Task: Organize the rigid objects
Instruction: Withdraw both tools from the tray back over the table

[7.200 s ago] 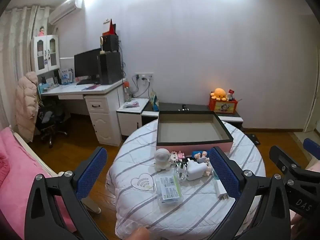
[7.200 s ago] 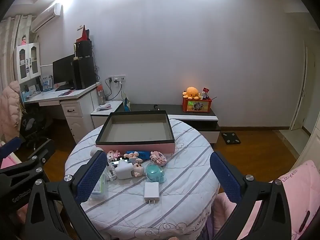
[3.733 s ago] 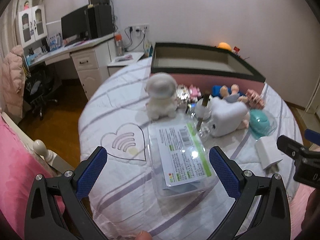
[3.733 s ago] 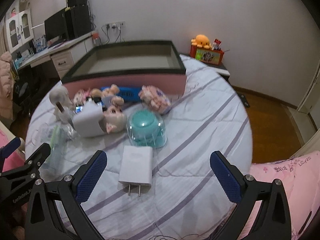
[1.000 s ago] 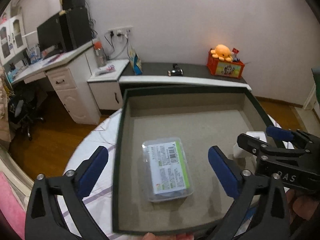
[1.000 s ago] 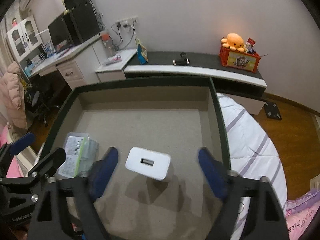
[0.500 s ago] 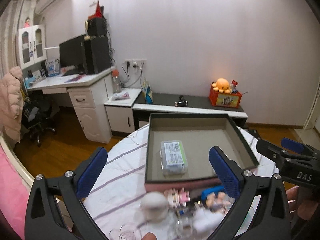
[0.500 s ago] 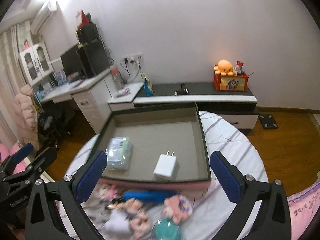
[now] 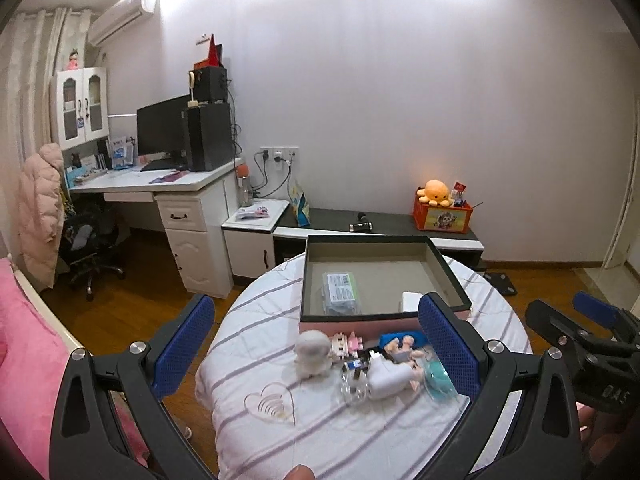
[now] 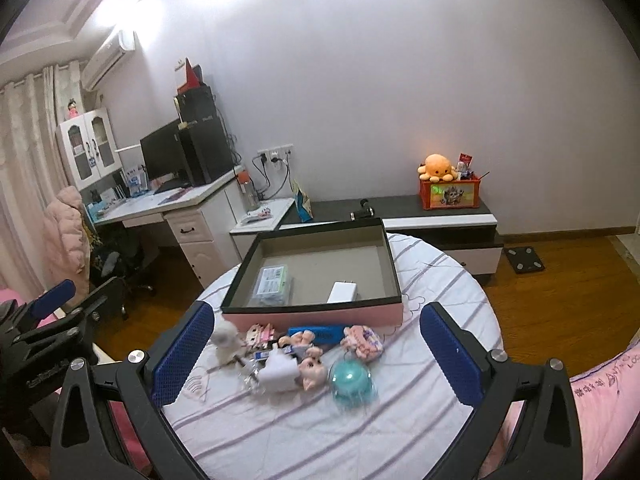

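A: How far along was the tidying at that point?

B: Early, I'd judge. Two things lay inside the open box (image 10: 394,276): the clear plastic case (image 10: 273,285) with the green label toward its left side, and the white charger (image 10: 342,292) near the front wall, right of the case. The two were apart, both flat on the box floor.

A: And what was left on the bench?

B: Most of the pile. On the striped bench (image 10: 448,280), just in front of the box's pink wall, sat a white figure (image 10: 225,339), a small pink block toy (image 10: 259,334), a blue item (image 10: 318,334), a pink packet (image 10: 362,342), a white adapter (image 10: 279,372) with a doll head (image 10: 312,368) touching it, and a teal dome (image 10: 352,384). There was also something small and clear by the adapter, too blurred to name.

A: Were the grippers carrying anything?

B: No. The right gripper (image 10: 316,354) stood spread wide with nothing between its blue pads, held above the pile. The left gripper (image 9: 316,350) was likewise released and empty, hanging over the same clutter from the other side.

A: So what came next, do you think?

B: My guess is another pick from the pile, one item per gripper, then into the free space at the back of the box.
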